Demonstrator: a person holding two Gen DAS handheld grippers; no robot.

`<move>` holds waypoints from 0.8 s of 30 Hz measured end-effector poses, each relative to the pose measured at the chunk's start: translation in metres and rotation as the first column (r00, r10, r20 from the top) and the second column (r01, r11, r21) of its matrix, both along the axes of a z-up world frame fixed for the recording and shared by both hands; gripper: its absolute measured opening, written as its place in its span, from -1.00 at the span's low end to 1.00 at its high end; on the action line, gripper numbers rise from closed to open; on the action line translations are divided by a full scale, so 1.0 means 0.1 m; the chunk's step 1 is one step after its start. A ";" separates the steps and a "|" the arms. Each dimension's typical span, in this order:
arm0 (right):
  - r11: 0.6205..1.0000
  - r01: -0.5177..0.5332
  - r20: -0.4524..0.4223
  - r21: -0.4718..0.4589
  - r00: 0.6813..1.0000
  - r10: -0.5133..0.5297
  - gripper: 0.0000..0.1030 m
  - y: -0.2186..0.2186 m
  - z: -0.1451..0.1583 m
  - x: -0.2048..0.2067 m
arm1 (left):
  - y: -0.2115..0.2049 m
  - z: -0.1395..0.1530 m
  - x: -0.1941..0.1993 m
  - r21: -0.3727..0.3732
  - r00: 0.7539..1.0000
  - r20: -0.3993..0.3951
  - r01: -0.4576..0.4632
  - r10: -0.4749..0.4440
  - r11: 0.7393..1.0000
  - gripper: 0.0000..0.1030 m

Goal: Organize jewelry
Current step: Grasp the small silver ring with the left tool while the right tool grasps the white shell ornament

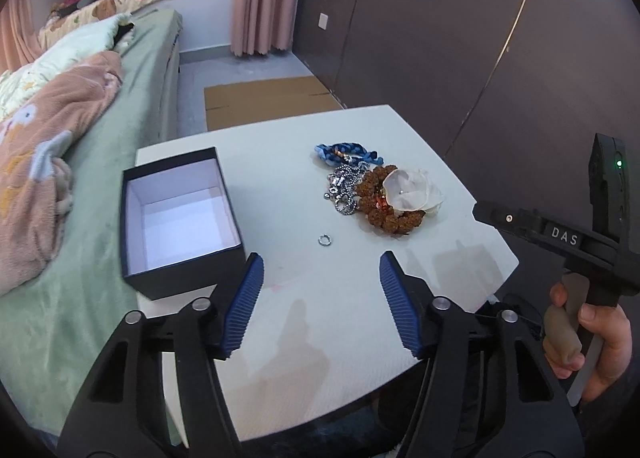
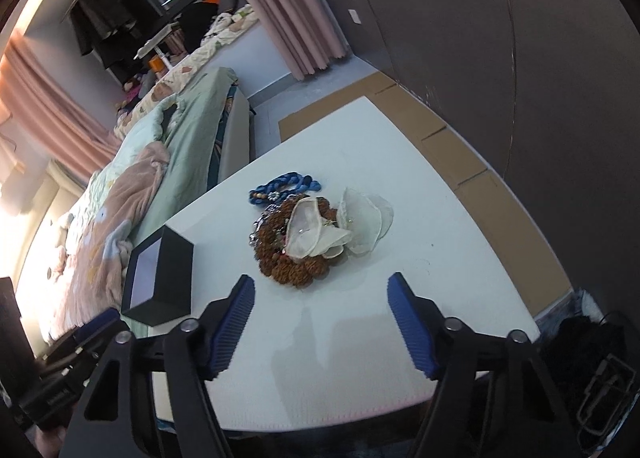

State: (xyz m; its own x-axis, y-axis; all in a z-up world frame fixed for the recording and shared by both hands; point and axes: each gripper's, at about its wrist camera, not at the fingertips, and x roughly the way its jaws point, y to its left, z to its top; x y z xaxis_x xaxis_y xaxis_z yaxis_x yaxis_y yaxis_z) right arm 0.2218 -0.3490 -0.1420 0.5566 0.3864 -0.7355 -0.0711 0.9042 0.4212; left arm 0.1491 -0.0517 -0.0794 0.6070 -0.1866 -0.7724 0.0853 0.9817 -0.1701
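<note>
An open black box point(image 1: 180, 218) with a white inside stands empty on the left of the white table point(image 1: 280, 330); it also shows in the right wrist view point(image 2: 160, 278). A pile of jewelry lies at the table's middle: a blue braided band point(image 1: 346, 152), a silver chain point(image 1: 344, 190), a brown bead bracelet point(image 1: 390, 212) and a white fabric flower point(image 1: 410, 190). A small silver ring point(image 1: 323, 240) lies apart, nearer me. My left gripper point(image 1: 320, 286) is open and empty, short of the ring. My right gripper point(image 2: 320, 318) is open and empty, just short of the bracelet point(image 2: 288, 262) and flower point(image 2: 340, 230).
A bed point(image 1: 80, 178) with green sheet and pink blanket runs along the table's left side. Flat cardboard point(image 1: 264, 106) lies on the floor beyond the table. A dark wall point(image 1: 460, 38) stands at the right. The right gripper's handle and hand point(image 1: 588, 298) show at the table's right edge.
</note>
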 end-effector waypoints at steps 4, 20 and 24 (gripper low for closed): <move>0.999 0.028 -0.018 0.041 0.999 -0.027 0.19 -0.07 -0.14 0.08 | -0.09 -0.15 0.14 -0.003 0.999 -0.031 0.017 -0.017 1.000 -0.01; 0.998 0.045 -0.082 0.042 0.996 -0.042 0.15 -0.16 -0.42 0.31 | -0.29 -0.82 0.72 0.025 0.990 -0.141 0.006 -0.003 1.000 -0.24; 0.998 0.037 -0.087 0.040 0.996 -0.034 0.14 -0.13 -0.43 0.38 | -0.36 -0.89 0.76 0.078 0.990 -0.138 -0.017 0.028 0.997 -0.45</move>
State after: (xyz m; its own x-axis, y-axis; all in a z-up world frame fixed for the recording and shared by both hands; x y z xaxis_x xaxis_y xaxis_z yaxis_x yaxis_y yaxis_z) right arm 0.2596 -0.3624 -0.1849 0.5057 0.3989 -0.7650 -0.0009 0.8869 0.4619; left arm 0.2254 -0.0879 -0.1683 0.4959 -0.1113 -0.8612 0.0439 0.9937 -0.1032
